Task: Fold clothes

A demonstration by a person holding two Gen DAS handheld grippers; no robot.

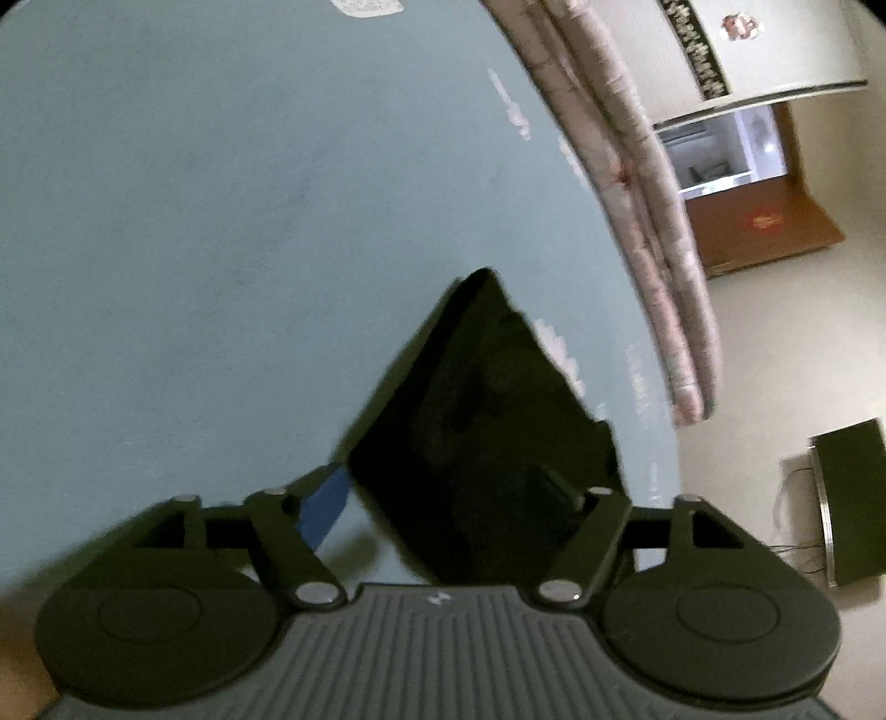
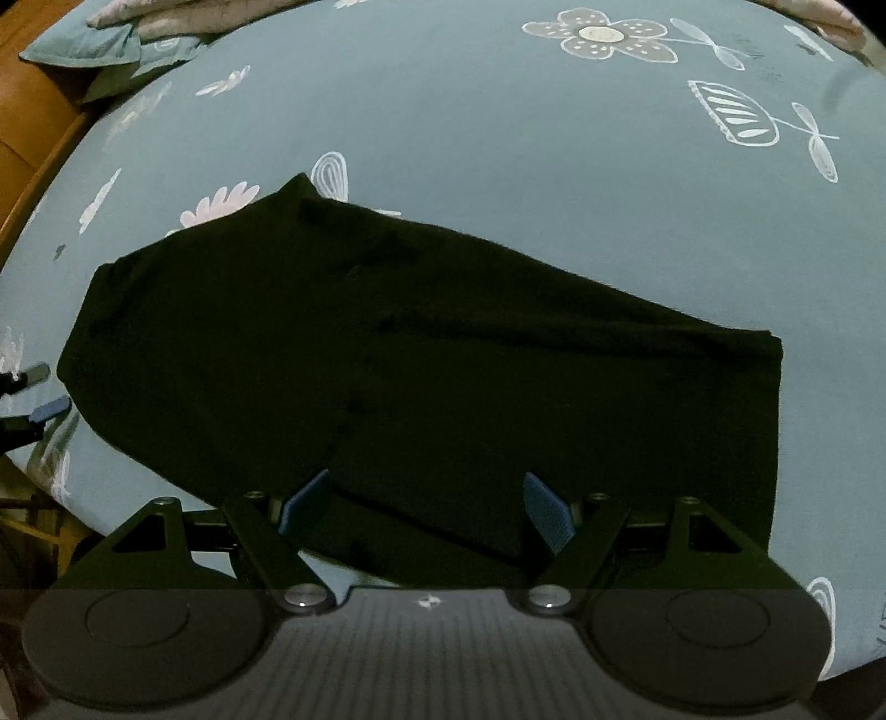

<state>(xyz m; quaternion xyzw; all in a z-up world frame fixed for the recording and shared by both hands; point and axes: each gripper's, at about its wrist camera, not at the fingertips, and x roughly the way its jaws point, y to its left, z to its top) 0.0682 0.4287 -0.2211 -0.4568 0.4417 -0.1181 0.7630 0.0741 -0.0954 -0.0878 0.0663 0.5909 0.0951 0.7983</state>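
A black garment (image 2: 421, 343) lies spread flat on the teal flowered bedsheet (image 2: 498, 138). My right gripper (image 2: 426, 507) is open, pointing steeply down over the garment's near edge; the blue pads (image 2: 307, 501) stand wide apart with cloth beneath and between them. In the left wrist view a corner of the garment (image 1: 476, 415) rises to a point between the jaws of my left gripper (image 1: 443, 498). That gripper's left blue pad (image 1: 324, 512) stands clear of the cloth, and the black fabric hides its right finger. The left gripper (image 2: 41, 390) also shows at the garment's left end.
A pink quilted blanket (image 1: 637, 194) is rolled along the bed's far edge. A teal pillow (image 2: 83, 44) lies at the bed's corner by the wooden frame (image 2: 27, 138). On the pale floor beyond the bed stand a dark box (image 1: 853, 498) and wooden furniture (image 1: 775, 221).
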